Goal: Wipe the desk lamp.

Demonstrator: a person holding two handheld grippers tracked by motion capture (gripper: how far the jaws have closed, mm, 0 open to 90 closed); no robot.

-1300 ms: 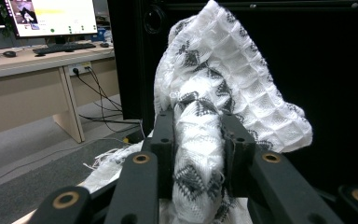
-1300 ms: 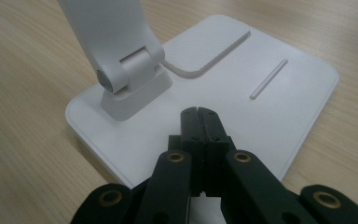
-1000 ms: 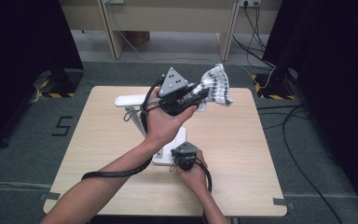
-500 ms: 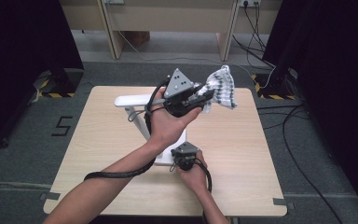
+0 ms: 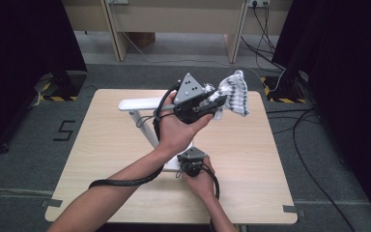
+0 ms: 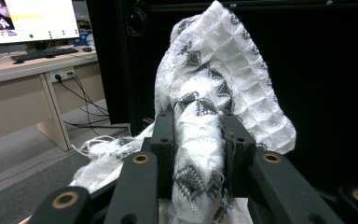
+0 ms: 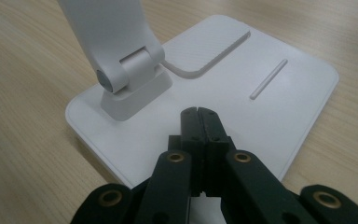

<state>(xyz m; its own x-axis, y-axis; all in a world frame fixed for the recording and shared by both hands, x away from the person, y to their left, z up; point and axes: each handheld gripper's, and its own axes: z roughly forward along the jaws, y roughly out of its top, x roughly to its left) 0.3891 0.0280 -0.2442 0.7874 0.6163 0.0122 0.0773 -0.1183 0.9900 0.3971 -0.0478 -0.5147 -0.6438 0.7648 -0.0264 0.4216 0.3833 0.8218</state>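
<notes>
The white-and-grey cloth (image 5: 234,93) hangs above the wooden table (image 5: 101,145), upper centre, clamped in the left gripper (image 5: 211,103). The right gripper (image 7: 198,115), jaws together, presses the white lamp base (image 7: 279,107). Dark curtains surround. The cloth has shifted slightly right.

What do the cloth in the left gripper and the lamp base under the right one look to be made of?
Cloth: soft woven textile, likely cotton, with a waffle-like grid, dark pattern and frayed threads. Lamp base: smooth matte white, probably moulded plastic, judging by rounded edges and a moulded hinge. Table: wood-grain surface, possibly laminate.
</notes>
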